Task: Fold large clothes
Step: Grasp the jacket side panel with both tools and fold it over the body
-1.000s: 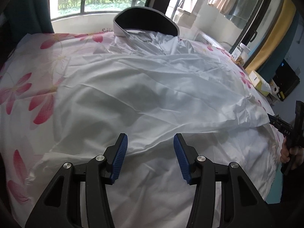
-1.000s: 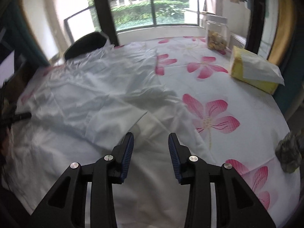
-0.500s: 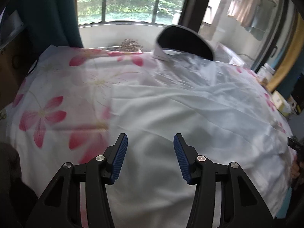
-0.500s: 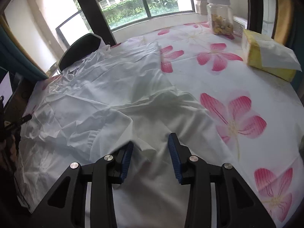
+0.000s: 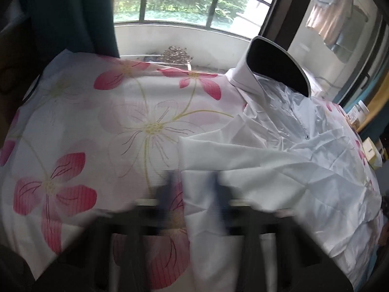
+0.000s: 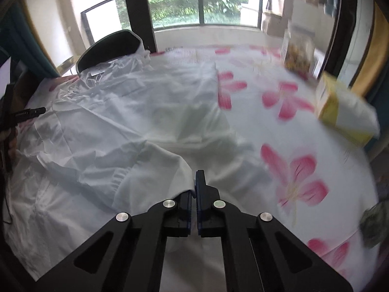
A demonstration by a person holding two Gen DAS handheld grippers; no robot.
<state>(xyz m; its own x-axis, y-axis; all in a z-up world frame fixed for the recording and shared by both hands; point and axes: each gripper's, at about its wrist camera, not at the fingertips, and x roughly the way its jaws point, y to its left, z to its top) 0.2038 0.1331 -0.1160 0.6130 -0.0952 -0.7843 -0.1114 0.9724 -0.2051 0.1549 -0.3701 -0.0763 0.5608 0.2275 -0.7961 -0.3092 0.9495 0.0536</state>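
Right wrist view: right gripper (image 6: 195,189) has just been closing, fingers now pinched together on a fold edge of the white garment (image 6: 116,126), which lies spread over the near and left part of the flowered desk (image 6: 291,165), collar end toward the far edge by the chair. Left wrist view is blurred w/ motion; left gripper (image 5: 194,194) has just been closing too, fingers straddling the garment's near-left edge, cloth between them, grip likely but can't confirm from the blur. Garment's long axis runs away from both grippers; bulk lies betw. them, so prob. next lift goes inward or forward.
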